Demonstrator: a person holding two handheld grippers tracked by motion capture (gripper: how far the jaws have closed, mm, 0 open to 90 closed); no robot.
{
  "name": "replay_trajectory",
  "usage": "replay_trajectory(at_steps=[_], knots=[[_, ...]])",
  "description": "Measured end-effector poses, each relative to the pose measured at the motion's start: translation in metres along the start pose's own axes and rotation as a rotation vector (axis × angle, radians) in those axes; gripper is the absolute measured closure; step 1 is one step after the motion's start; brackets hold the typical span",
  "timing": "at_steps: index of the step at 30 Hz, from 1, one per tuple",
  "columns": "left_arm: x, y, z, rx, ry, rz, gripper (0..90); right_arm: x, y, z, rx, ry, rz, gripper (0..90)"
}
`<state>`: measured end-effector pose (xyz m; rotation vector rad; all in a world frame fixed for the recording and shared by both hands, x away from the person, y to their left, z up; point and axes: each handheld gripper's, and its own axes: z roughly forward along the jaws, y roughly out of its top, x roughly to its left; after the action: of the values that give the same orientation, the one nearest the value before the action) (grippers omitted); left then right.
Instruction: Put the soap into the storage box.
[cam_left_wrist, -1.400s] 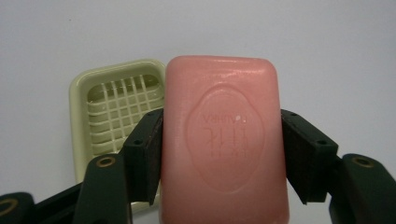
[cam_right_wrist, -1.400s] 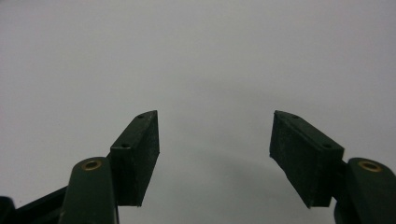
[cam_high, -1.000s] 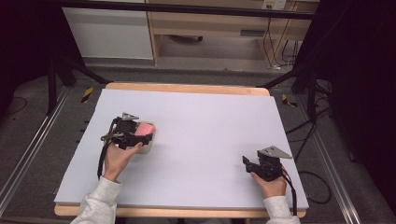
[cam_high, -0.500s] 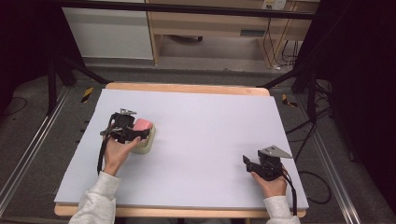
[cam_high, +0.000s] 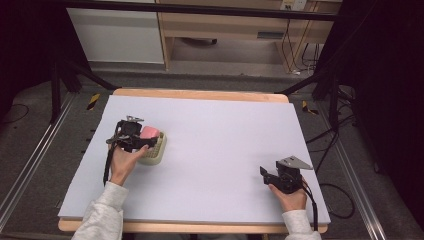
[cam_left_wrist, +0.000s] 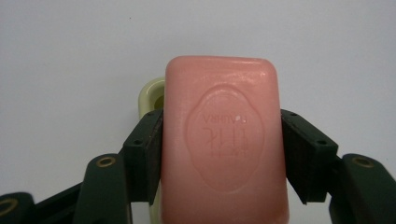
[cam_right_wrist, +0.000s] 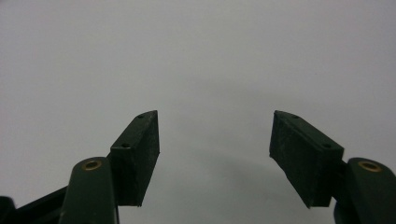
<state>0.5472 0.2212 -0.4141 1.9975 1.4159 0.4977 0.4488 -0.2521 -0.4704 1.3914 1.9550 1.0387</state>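
Observation:
My left gripper (cam_high: 142, 139) is shut on a pink bar of soap (cam_high: 149, 133) at the table's left side. In the left gripper view both black pads press the long sides of the soap (cam_left_wrist: 224, 144), whose stamped oval faces the camera. A pale yellow-green soap dish (cam_high: 156, 150) lies right under the soap; its rim (cam_left_wrist: 152, 95) peeks out beside the bar. At the front right of the table my right gripper (cam_high: 265, 172) rests low in the person's hand. Its jaws (cam_right_wrist: 215, 149) stand open with nothing between them, above the bare white surface.
The white table top (cam_high: 220, 135) has a wooden edge (cam_high: 200, 95) at the back. Black frame legs (cam_high: 320, 82) and cables (cam_high: 345, 200) lie around the table. A wooden cabinet (cam_high: 225, 30) stands behind it.
The left hand has carried the soap a little toward the person and down, over the soap dish. The right hand has kept still.

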Motion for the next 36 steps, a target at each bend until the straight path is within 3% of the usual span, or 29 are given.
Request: replay_trajectory(at_steps=[21,36], knots=[[-0.003,-0.008,0.021,0.061,0.022,0.017,37.1,0.001,0.000,0.001,0.007,0.005,-0.001,33.3],[-0.002,-0.010,0.025,0.067,0.022,0.008,37.1,0.001,0.000,0.001,0.006,0.002,-0.003,33.4]])
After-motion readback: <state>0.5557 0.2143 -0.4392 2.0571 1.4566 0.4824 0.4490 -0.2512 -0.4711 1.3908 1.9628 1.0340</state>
